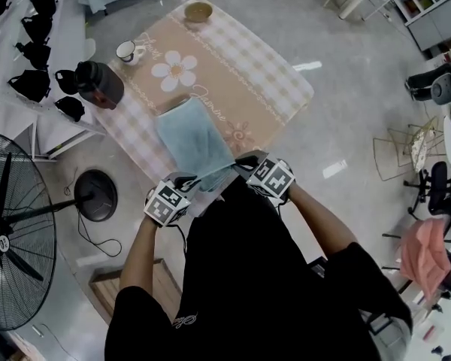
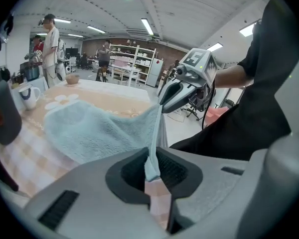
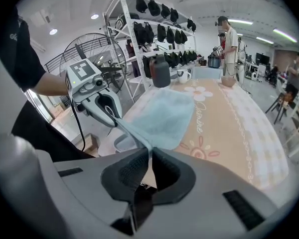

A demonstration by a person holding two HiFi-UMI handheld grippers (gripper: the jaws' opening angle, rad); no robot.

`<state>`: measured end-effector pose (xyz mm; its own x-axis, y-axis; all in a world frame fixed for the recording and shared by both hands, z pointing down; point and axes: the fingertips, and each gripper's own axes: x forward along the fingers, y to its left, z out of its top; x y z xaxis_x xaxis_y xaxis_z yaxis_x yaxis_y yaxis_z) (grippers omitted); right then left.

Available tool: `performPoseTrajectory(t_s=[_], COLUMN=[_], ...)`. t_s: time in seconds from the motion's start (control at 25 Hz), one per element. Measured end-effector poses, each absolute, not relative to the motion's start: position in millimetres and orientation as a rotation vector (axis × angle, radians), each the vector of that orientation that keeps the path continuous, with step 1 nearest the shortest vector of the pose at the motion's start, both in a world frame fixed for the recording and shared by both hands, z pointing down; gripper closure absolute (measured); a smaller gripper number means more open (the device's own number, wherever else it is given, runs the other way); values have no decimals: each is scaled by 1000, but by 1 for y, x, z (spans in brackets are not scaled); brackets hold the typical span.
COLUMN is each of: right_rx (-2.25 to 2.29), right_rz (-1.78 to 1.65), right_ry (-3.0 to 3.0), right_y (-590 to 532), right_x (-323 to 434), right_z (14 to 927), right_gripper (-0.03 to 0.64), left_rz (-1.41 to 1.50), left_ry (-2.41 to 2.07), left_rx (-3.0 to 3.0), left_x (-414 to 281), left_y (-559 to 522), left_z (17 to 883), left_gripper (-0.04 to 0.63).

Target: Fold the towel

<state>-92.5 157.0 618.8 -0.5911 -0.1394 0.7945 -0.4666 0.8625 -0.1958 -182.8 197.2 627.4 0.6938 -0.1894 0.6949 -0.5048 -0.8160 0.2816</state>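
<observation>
In the head view, the pale blue towel (image 1: 192, 138) is seen lying lengthwise on the checked, flower-printed surface (image 1: 274, 70), its far part flat and its near edge raised off the cloth. That edge is held at one corner by the left gripper (image 1: 189, 182) and at the other by the right gripper (image 1: 242, 162). A mug (image 1: 126, 50), a bowl (image 1: 198, 10) and a dark jug (image 1: 98, 83) are set well apart from it. In the left gripper view, the jaws are seen closed on a thin corner of the towel, and the edge is stretched across to the other gripper. In the right gripper view, the jaws are likewise pinched on the opposite corner, with the rest of the fabric sloping down to the surface. The fold is judged to be only begun: both corners are secured, but the near edge is not yet carried over to the far edge (whether an earlier fold is already in the towel cannot be told), and laying down and smoothing are left.
</observation>
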Motion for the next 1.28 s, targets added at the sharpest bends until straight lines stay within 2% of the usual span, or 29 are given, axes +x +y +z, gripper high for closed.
performPoseTrajectory(t_s=[0.6, 1.2, 1.28], right_rx=[284, 366, 389], right_rz=[690, 862, 902], right_ry=[-2233, -2249, -2237], right_y=[53, -59, -68], right_x=[-149, -195, -194], right_z=[589, 603, 609], right_gripper=[594, 594, 594], left_rz=[822, 780, 770], left_ry=[-793, -1033, -1076], left_rx=[2293, 2195, 2177], left_x=[-233, -286, -292], left_y=[91, -15, -21], left_z=[629, 632, 631], left_gripper=[551, 549, 516])
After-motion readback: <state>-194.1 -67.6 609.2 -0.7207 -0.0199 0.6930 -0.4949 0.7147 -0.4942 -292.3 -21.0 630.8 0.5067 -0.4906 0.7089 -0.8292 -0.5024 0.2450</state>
